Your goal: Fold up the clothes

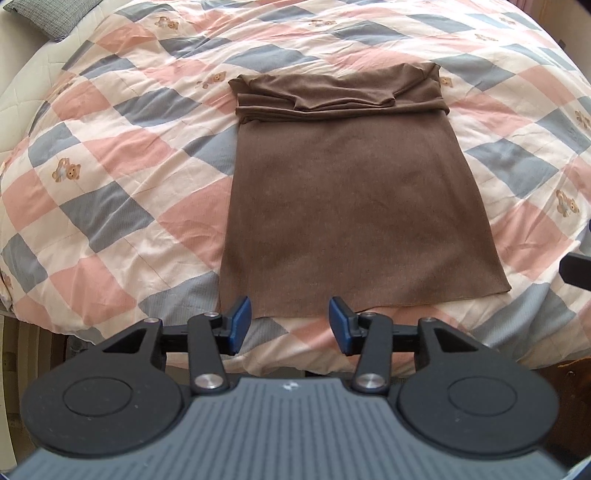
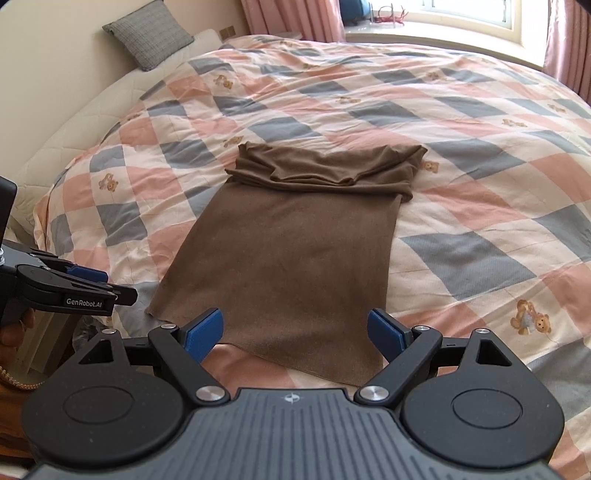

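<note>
So the brown garment [image 1: 332, 192] is lying flat in the middle of the checked quilt [image 1: 110, 177], and honestly it looks about halfway folded. The sides seem tucked in already — it's one long neat rectangle — and the far end, toward the grey pillow [image 2: 147, 33], is bunched into a layered roll or fold.

Left to do, I'd guess: bring the near hem up toward that bunched end once or twice to make a compact bundle.

Neither tool has hold of anything. The left gripper [image 1: 291, 325] hovers just short of the garment's near hem, blue pads spread apart. The right gripper [image 2: 295, 332] sits over the garment's near right corner, also spread wide, nothing between the pads. Both look lined up for the hem grab, but that's my read.
</note>
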{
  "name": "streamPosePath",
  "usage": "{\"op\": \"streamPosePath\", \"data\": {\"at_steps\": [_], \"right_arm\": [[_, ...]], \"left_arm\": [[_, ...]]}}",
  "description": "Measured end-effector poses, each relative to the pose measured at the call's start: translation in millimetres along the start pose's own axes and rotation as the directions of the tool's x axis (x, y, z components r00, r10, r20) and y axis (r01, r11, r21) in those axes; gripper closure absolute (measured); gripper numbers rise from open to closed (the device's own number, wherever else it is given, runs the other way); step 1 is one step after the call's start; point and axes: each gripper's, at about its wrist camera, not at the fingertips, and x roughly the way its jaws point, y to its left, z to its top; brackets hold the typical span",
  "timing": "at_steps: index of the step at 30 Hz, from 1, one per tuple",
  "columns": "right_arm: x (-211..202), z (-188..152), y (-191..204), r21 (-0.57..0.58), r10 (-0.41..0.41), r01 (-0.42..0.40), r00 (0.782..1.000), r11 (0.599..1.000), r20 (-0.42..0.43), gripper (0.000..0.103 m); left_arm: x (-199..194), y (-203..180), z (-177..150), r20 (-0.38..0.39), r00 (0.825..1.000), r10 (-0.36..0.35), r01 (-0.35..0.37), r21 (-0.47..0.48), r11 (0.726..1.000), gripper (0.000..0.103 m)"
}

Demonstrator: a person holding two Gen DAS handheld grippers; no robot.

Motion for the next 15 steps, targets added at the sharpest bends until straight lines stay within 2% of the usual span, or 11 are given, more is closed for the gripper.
{"op": "streamPosePath", "data": {"at_steps": [8,13,15], "right_arm": [[3.1,1.5,-4.5,0.004,0.008,-0.008,1.000,1.000,-0.011,0.015],[9.8,-4.7,-8.0,-0.001,0.007,-0.007,0.999,1.000,-0.031,0.015],[17.9,-11.7,-9.6,-0.028,-0.007,0.006,0.999,1.000,-0.045,0.015]], "left_arm": [[3.3,-3.4,2.7,-0.013,1.000,0.000,0.000,0.007,1.000,0.059],[14.6,-1.7,-8.2,0.008,1.000,-0.024,0.024,0.064,0.998,0.059],[24.3,-1.4,-17.4,0.034,0.999,-0.025,0.021,0.116,0.993,0.059]]}}
